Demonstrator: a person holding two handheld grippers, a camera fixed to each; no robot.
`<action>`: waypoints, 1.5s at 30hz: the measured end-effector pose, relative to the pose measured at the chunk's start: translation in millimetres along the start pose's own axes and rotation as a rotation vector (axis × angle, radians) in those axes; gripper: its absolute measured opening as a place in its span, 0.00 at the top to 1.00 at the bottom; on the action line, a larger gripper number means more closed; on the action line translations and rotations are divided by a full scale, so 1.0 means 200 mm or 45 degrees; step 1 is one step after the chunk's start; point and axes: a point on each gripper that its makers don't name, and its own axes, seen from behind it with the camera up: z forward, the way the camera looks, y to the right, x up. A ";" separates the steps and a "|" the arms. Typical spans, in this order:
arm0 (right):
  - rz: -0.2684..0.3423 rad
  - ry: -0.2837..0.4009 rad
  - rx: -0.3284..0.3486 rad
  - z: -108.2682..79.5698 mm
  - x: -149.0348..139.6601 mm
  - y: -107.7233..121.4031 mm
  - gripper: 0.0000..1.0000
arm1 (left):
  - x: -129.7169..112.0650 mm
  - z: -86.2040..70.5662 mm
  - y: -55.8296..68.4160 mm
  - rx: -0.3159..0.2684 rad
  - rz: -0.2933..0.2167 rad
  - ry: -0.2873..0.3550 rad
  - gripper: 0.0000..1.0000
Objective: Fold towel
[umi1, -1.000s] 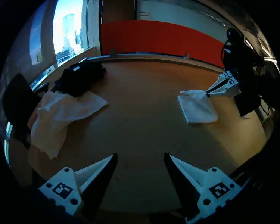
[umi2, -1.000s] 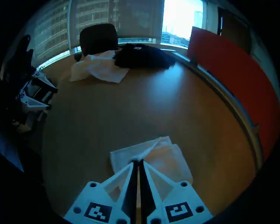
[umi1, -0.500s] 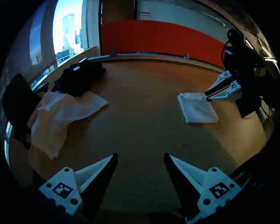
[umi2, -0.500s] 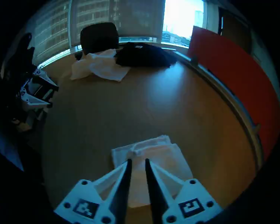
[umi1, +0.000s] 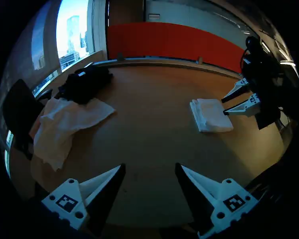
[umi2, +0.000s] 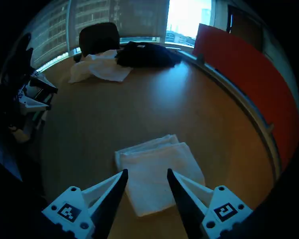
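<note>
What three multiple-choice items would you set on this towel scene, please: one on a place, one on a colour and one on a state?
1. Where does the folded towel lie?
A. on the floor
B. on the wooden table, just ahead of the right claw
C. on a shelf

2. What colour is the wall panel beyond the table's far edge?
A. red
B. green
C. yellow

3. In what state is the right claw?
A. shut on the towel
B. open, holding nothing
C. shut on nothing

Answers:
1 B: the towel lies flat on the tabletop in front of that claw's fingers.
2 A: the long panel is plainly red in both views.
3 B: its fingers stand spread, with a clear gap between them.
</note>
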 end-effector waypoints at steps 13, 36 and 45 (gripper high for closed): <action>0.071 -0.053 -0.024 -0.02 -0.17 -0.02 0.25 | 0.00 0.01 0.01 -0.005 0.007 -0.001 0.08; 0.162 -0.155 -0.039 -0.03 -0.46 -0.10 0.29 | 0.00 0.02 0.03 -0.009 0.014 -0.008 0.08; 0.207 -0.183 -0.039 -0.02 -0.51 -0.12 0.52 | 0.00 0.02 0.02 -0.009 0.016 -0.006 0.08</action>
